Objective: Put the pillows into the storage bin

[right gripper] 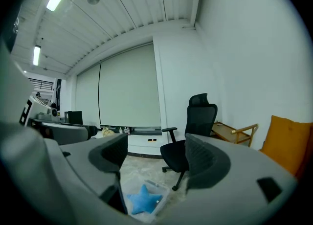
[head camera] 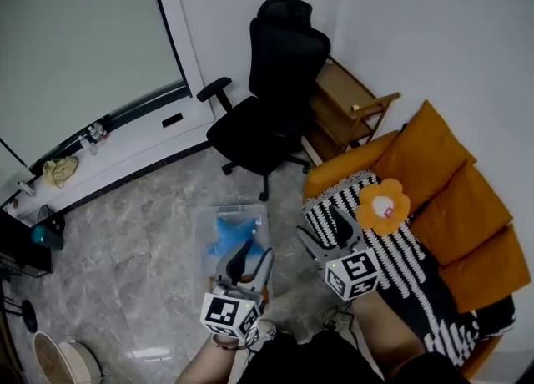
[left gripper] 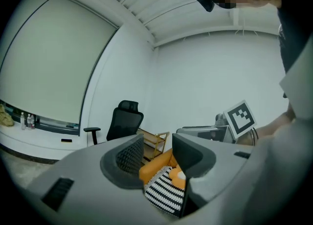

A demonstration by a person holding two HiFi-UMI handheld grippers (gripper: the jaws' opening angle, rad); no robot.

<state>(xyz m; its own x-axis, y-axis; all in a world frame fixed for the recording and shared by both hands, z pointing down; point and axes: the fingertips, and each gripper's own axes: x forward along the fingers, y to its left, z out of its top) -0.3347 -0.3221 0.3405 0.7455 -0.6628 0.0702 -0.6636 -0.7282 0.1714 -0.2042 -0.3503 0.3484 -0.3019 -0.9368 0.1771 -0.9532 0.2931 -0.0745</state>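
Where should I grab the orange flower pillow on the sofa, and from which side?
Pinch one petal of the flower pillow, on the edge nearest the open right claw. It seems to lie flat, face up, on the striped cover, so the broad face offers nothing to close on, while the petals jut out around the rim. Come in low from the front edge of the sofa.

Your left gripper (head camera: pixel 254 250) had grey shell, dark ribbed pads (left gripper: pixel 128 154), white left cube (head camera: pixel 228 313) with black square markers. Your right gripper (head camera: pixel 319 222) looked alike, right cube (head camera: pixel 355 274) too. You wore dark clothes (head camera: pixel 321 361).
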